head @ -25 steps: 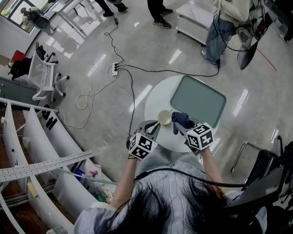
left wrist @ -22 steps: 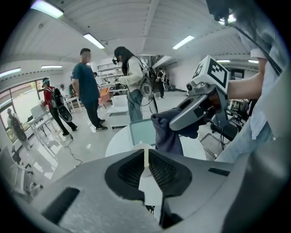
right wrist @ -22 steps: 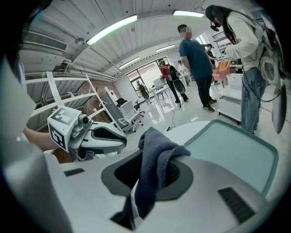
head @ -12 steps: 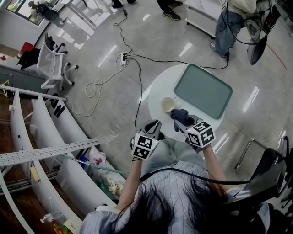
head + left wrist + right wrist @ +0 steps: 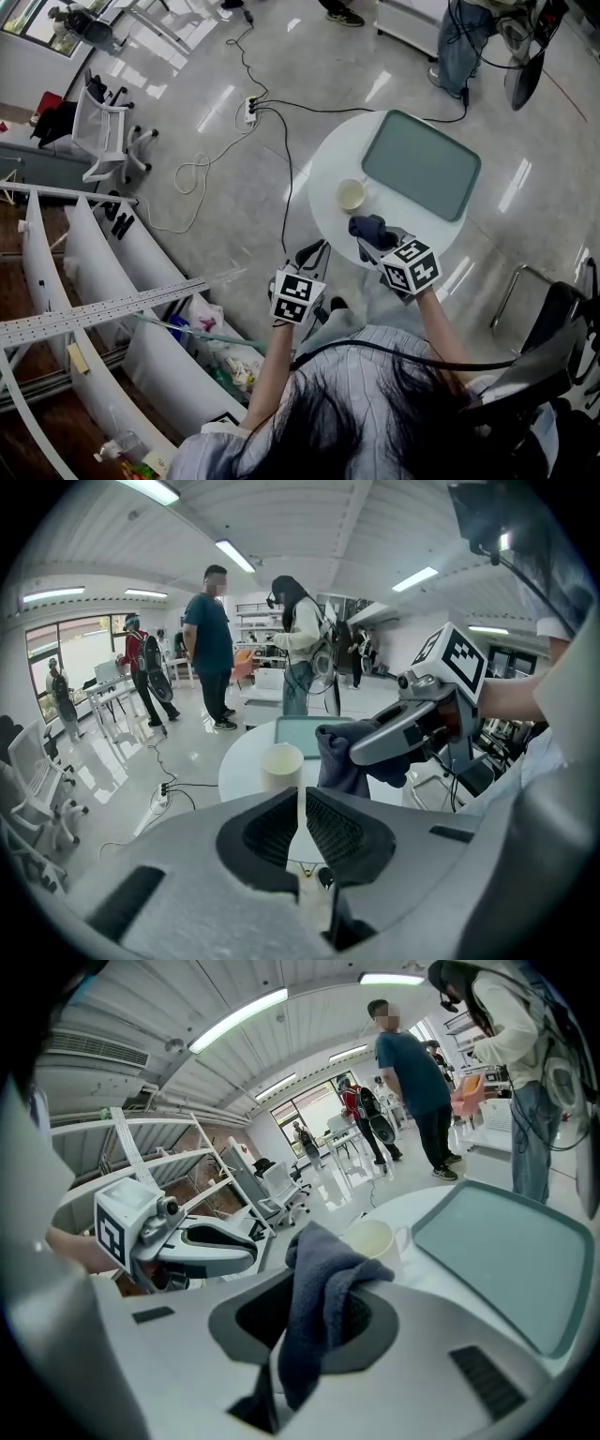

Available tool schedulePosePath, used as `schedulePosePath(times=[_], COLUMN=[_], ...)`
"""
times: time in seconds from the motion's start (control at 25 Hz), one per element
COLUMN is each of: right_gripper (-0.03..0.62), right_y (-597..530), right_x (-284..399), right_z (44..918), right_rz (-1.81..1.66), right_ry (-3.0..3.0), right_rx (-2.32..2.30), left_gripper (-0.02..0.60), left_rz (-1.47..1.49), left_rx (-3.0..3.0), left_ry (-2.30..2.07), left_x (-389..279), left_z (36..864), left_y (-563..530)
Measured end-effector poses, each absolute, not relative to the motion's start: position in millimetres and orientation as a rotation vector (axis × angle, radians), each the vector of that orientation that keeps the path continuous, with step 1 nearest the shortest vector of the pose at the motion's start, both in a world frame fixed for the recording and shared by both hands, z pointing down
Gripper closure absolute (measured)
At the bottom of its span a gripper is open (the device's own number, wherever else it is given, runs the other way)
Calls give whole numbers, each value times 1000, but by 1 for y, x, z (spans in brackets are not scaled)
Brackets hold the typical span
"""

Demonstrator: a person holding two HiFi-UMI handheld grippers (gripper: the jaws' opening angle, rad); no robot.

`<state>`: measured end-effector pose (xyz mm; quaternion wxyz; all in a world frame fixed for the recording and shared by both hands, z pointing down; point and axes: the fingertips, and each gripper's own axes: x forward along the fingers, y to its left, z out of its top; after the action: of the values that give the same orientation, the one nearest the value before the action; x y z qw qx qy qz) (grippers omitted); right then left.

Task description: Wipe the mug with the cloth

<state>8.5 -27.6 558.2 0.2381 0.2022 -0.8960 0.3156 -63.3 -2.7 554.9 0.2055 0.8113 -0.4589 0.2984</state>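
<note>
Blue cloth [image 5: 323, 1269] between right gripper [image 5: 314, 1321] jaws

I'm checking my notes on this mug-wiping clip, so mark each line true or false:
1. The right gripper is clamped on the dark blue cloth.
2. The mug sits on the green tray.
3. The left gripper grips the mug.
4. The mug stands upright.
1. True: the right gripper is shut on the dark blue cloth.
2. False: the mug stands on the round white table, beside the green tray.
3. False: the left gripper has its jaws nearly together with nothing between them, and the mug stands apart from it on the table.
4. True: its open mouth faces up.
</note>
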Motion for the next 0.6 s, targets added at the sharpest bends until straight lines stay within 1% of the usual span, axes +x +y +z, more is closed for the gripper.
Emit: schedulePosePath(times=[0.4, 0.6], right_gripper=[514, 514], right_y=[43, 75], right_x=[-26, -30], right_z=[548, 535], right_rz=[817, 820], right_ry=[-2464, -2482], right_rx=[571, 636], left_gripper=[540, 541], left_rz=[714, 687], left_rx=[2271, 2293], left_ry=[-1310, -1296], left_x=[-96, -102], left_z=[550, 548], left_y=[56, 84])
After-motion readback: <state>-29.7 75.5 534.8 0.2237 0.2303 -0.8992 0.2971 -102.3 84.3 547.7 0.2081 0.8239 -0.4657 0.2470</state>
